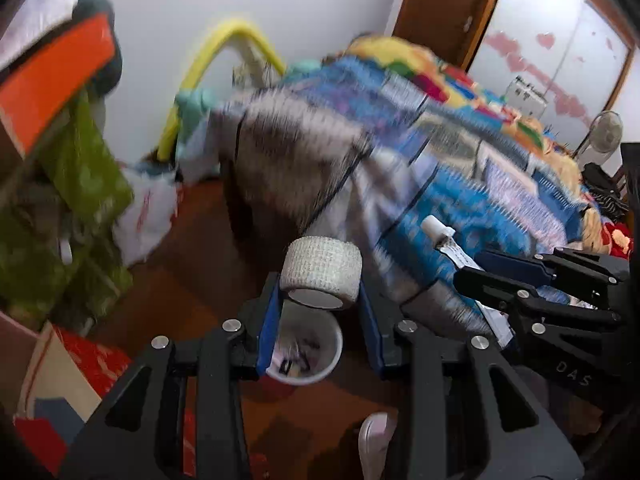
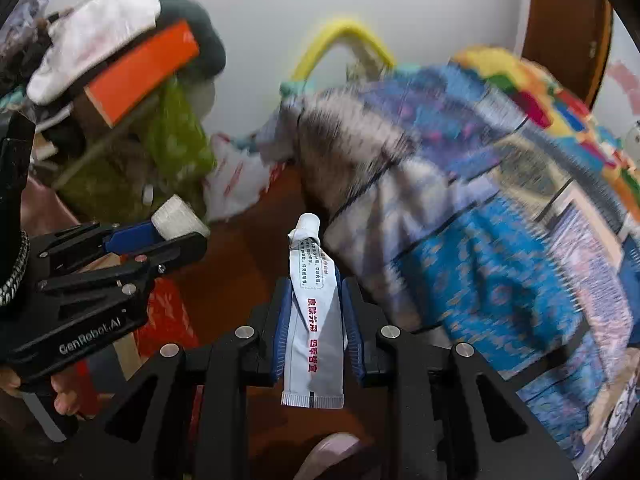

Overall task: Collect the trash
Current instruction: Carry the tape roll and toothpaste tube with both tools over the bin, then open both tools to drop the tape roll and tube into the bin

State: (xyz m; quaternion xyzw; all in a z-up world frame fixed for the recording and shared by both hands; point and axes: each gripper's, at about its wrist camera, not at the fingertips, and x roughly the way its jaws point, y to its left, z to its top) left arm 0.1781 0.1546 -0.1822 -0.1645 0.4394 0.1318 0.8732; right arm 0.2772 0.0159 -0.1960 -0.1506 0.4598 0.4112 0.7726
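My left gripper (image 1: 320, 300) is shut on a white roll of gauze tape (image 1: 322, 272) and holds it above a white trash bin (image 1: 308, 352) that stands on the brown floor with scraps inside. My right gripper (image 2: 316, 312) is shut on a white ointment tube (image 2: 314, 320) with red print, cap pointing away. The right gripper and tube also show at the right of the left wrist view (image 1: 480, 276). The left gripper with the tape roll shows at the left of the right wrist view (image 2: 176, 228).
A bed with a colourful blanket (image 1: 440, 152) fills the right side. Cluttered shelves with an orange box (image 1: 52, 80) and green bag (image 1: 80, 184) stand on the left. A white plastic bag (image 1: 148, 208) lies by the wall. Boxes (image 1: 60, 372) sit at the lower left.
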